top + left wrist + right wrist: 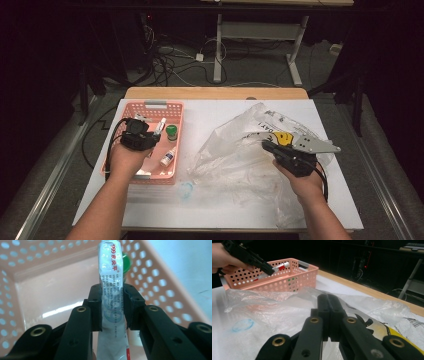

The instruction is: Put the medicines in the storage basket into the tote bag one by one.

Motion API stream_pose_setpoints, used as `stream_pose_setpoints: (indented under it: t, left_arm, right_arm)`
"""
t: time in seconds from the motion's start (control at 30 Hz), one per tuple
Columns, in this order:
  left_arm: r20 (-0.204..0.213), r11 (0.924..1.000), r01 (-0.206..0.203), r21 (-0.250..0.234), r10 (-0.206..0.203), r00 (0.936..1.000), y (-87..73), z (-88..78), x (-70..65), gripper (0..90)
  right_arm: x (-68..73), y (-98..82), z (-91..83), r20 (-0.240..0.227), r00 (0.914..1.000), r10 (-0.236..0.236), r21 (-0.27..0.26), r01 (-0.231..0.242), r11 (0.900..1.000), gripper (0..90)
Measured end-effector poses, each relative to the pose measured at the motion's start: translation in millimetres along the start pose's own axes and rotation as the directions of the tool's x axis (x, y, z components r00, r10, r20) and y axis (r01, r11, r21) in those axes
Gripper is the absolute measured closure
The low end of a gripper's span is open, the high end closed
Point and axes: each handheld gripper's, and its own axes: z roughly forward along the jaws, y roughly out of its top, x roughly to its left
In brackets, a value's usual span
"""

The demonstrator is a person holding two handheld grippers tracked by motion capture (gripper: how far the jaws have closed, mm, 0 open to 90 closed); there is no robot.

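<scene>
1. The left gripper [112, 307] is clamped on a white ointment tube [112, 290] with red print; its pads press the tube's flat sides at about mid-length.
2. The tube's long axis runs straight out along the jaws, cap end away from the hand, crimped end back towards the palm; in the right gripper view the tube [277, 267] slants down towards the basket floor.
3. It hangs over the pink perforated basket [176, 150], above the floor and inside the walls; a green-capped bottle [172, 132] and a small white bottle [168, 158] lie just to the right, so my guess is the free spot is on the left half.
4. The right gripper [329, 315] is fully closed, pinching the clear plastic bag [240, 150]; it sits well apart from the basket, so the left hand is nearer.
</scene>
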Motion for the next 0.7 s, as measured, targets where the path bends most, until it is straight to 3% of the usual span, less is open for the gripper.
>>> stream_pose_setpoints:
  t: [0.3,0.47,0.6,0.7]
  left_arm:
    - [0.029,0.9934,-0.022,-0.112,0.026,0.9993,-10.9,-16.4,-17.7,69.6]
    - [0.059,0.9793,-0.051,-0.196,0.063,0.9962,-19.7,-26.6,-35.9,69.6]
    - [0.107,0.9666,-0.036,-0.254,0.065,0.9921,-27.5,-32.6,-47.5,69.6]
    - [0.116,0.9556,-0.031,-0.293,0.067,0.991,-32.8,-35.7,-54.1,69.6]
  right_arm:
    - [1.9,-0.9,2.4,-0.008,1.0,-0.004,0.005,0.004,1.0,90.0]
    - [1.6,-1.4,2.5,-0.022,0.9997,0.011,0.014,-0.011,1.0,90.0]
    - [2.1,-0.6,1.9,-0.024,0.9997,0.008,0.012,-0.008,1.0,90.0]
    - [2.5,-0.3,1.6,-0.024,0.9997,0.009,0.013,-0.009,1.0,90.0]
